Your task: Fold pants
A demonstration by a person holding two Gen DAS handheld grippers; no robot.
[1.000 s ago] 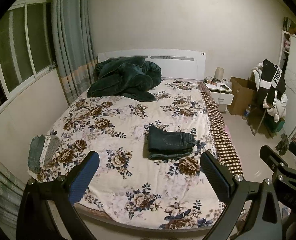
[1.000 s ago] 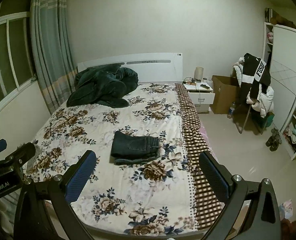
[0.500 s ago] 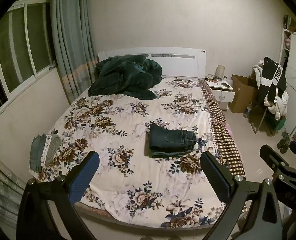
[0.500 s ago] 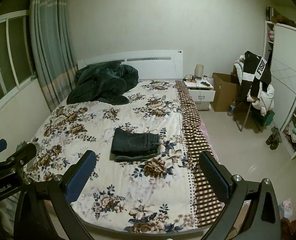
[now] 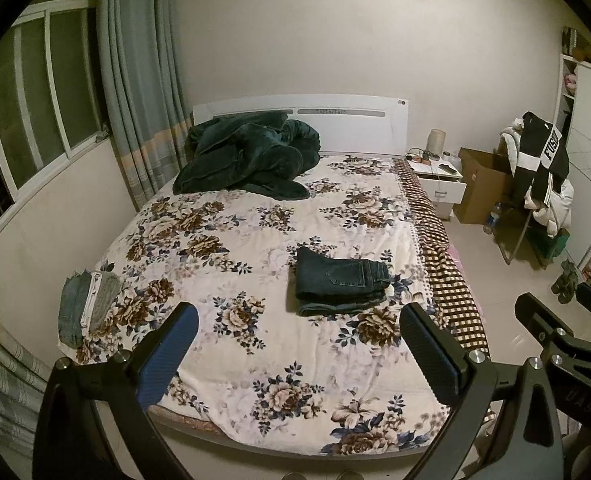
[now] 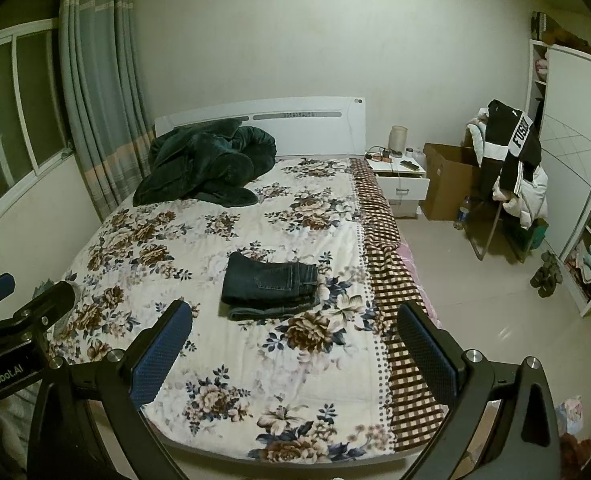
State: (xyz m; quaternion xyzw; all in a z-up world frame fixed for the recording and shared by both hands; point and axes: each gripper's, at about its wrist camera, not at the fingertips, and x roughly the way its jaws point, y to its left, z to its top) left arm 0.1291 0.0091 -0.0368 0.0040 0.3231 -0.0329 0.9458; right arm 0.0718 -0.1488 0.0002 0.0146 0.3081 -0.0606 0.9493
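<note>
A pair of dark blue jeans (image 5: 341, 286) lies folded in a compact rectangle on the floral bedspread (image 5: 255, 248), right of the bed's middle. It also shows in the right wrist view (image 6: 271, 284). My left gripper (image 5: 299, 344) is open and empty, held well back from the foot of the bed. My right gripper (image 6: 295, 344) is open and empty too, at the same distance. Neither touches the jeans.
A dark green blanket (image 5: 251, 156) is heaped at the headboard. A small stack of folded clothes (image 5: 87, 304) sits at the bed's left edge. A nightstand (image 5: 439, 176), a cardboard box (image 5: 479, 184) and a chair with clothes (image 5: 543, 176) stand right of the bed.
Both grippers have drawn back and up slightly from the bed, so more of its foot edge shows. The jeans have not moved. Both grippers stay open.
</note>
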